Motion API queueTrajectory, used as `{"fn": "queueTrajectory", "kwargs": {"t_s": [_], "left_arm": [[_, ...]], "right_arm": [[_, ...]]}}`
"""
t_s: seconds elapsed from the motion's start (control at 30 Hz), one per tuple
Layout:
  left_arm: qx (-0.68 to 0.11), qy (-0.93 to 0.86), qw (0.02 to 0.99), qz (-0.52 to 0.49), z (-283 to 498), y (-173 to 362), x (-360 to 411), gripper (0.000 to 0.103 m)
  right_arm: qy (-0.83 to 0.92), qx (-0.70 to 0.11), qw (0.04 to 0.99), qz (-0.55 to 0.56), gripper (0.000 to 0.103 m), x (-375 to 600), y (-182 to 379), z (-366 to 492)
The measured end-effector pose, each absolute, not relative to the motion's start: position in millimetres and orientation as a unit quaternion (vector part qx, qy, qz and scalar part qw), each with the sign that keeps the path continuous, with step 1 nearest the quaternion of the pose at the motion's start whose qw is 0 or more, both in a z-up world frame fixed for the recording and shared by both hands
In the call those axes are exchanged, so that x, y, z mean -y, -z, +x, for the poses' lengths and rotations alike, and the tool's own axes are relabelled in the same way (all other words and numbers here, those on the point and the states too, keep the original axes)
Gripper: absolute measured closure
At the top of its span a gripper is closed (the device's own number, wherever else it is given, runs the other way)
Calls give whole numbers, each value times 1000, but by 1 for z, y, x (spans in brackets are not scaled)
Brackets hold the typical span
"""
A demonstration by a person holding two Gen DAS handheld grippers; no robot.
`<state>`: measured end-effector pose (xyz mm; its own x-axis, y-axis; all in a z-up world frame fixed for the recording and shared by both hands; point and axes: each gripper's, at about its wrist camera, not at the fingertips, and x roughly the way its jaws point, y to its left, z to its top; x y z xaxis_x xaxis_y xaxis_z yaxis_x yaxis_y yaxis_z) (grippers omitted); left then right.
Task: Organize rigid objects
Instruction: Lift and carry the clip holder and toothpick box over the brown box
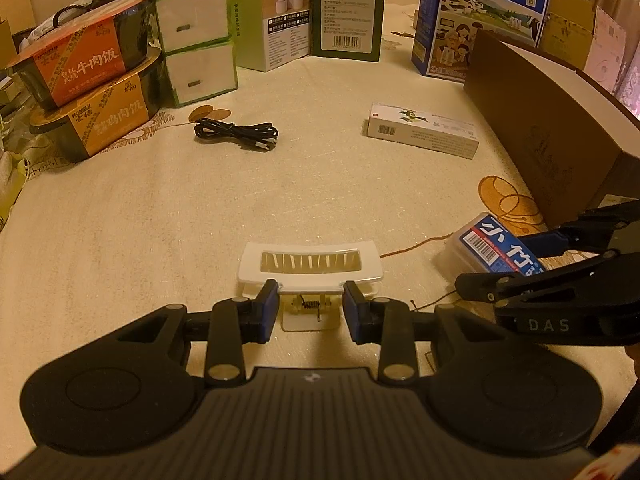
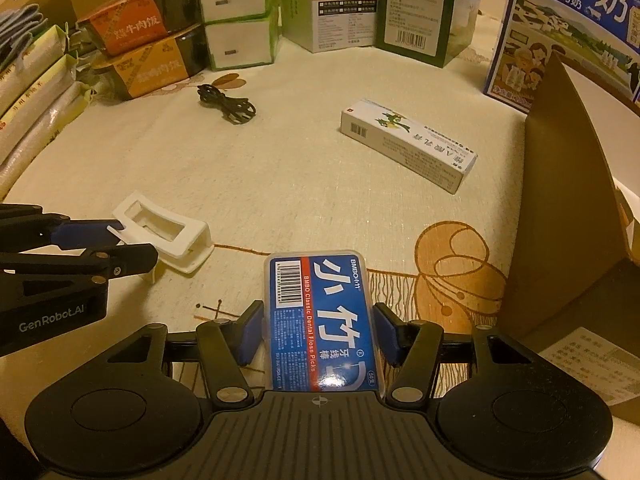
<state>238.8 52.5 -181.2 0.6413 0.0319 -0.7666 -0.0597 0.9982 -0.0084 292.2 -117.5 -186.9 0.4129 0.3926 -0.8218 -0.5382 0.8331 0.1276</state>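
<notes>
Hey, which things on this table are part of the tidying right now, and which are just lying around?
In hand:
- white hair clip, in the left claw
- dental floss box, between the right claw's pads

Lying about:
- black cable
- ointment box
- milk carton
- stacked rice meal boxes

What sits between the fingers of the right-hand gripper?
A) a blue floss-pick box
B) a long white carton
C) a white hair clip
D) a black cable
A: the blue floss-pick box lies between the right gripper fingers.
</notes>
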Motion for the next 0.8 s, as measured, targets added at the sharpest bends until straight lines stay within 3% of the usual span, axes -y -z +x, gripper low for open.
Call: {"fn": "queueTrajectory", "kwargs": {"t_s": [0.8], "left_arm": [[-370, 10, 929, 5, 219, 112, -13, 74]], "right_arm": [[-272, -423, 864, -24, 49, 163, 114, 270]]}}
